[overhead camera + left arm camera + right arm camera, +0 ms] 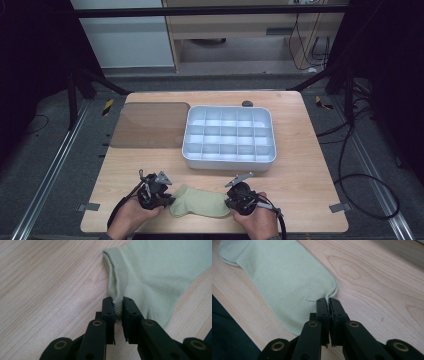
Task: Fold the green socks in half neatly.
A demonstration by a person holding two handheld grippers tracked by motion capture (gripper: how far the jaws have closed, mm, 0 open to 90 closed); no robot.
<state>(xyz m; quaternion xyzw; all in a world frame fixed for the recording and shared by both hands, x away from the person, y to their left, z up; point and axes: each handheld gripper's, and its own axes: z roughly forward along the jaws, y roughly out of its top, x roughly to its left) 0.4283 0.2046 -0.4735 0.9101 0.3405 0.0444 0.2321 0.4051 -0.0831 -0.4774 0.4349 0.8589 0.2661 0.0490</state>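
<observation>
A pale green sock [197,201] lies flat at the lower centre of the surface [300,175], its long axis running left to right between the hands. The left gripper [118,305] has its fingers clamped on the ribbed cuff; the right gripper [328,304] pinches the toe edge. The divided white tray [229,162] stands just above, apart.

— What carried everything when I checked the feed?

— A light wooden table [305,150]. I noted a pale green sock [199,202] flat near its front edge, a white compartment tray [229,161] at centre, a brown translucent lid [150,125] just left of the tray, and a small dark object [247,103] at the far edge behind the tray.

— Anything stacked?

— No, each lay directly on the wood.
</observation>
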